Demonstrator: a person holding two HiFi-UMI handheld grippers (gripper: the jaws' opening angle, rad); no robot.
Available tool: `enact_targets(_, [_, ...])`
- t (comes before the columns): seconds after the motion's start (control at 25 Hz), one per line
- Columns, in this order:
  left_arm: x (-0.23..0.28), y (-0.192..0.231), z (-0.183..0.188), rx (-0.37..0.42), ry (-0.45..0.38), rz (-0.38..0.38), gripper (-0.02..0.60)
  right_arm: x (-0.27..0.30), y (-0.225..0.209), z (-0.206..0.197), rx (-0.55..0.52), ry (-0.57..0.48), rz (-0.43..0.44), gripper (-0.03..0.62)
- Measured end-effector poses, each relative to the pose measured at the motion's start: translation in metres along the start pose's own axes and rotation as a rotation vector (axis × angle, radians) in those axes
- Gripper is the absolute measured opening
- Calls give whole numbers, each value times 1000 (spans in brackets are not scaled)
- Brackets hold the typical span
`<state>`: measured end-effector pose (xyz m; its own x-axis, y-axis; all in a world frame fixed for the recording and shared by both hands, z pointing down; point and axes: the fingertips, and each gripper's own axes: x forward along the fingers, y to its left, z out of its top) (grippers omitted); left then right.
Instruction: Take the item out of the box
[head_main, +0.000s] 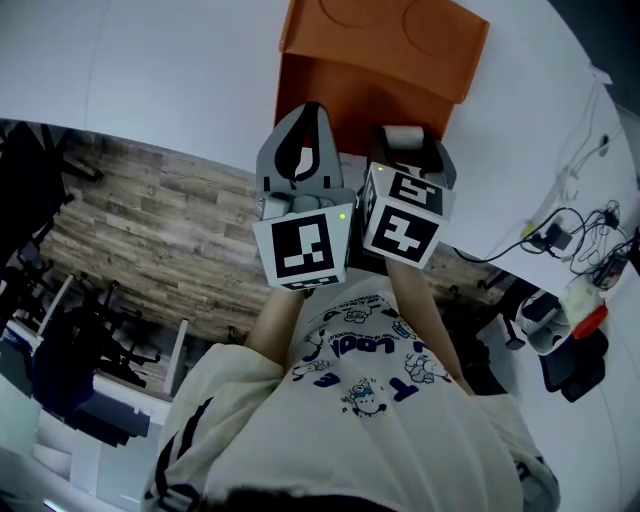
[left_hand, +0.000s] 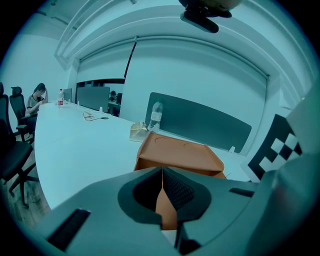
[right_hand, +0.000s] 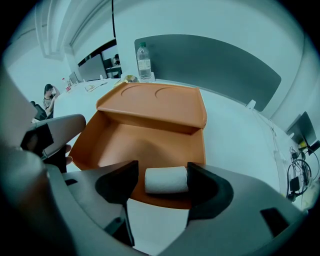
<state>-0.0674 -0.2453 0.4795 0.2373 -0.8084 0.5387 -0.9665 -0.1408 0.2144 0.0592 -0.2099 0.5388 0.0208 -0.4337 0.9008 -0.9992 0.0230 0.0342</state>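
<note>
An orange box (head_main: 345, 95) stands open on the white table (head_main: 150, 70), its lid (right_hand: 155, 102) leaning back. A white roll (right_hand: 166, 180) lies inside by the near wall, also visible from above as the roll (head_main: 403, 133). My right gripper (right_hand: 162, 172) points steeply down with its jaws open on either side of the roll, a gap on the left side. My left gripper (head_main: 308, 110) sits at the box's near left side. In its own view the left gripper (left_hand: 161, 172) is shut, with a thin orange box edge (left_hand: 166, 207) between the jaws.
A water bottle (right_hand: 144, 60) and a grey partition (right_hand: 215, 60) stand behind the box. Cables and small devices (head_main: 575, 255) lie at the table's right. A person (left_hand: 37, 100) sits at the far end. Chairs (head_main: 70, 350) stand on the wooden floor below the table edge.
</note>
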Motion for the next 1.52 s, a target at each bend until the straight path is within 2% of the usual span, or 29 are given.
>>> enact_targets(0.24, [2,5,3,-10,-5,15,18,-1,11,3,-5,4,39,288])
enact_targets(0.52, [1,9,2,-8,4,25,18,-3,7,4,-32,1,35,288])
enact_targets(1.04, [1,16,2,-26,6,28,20,3,10,-7,-50,79,41,288])
enact_targets(1.52, [9,14,4,-28,16,38,20,15,-1,-13,-12,166,32,287])
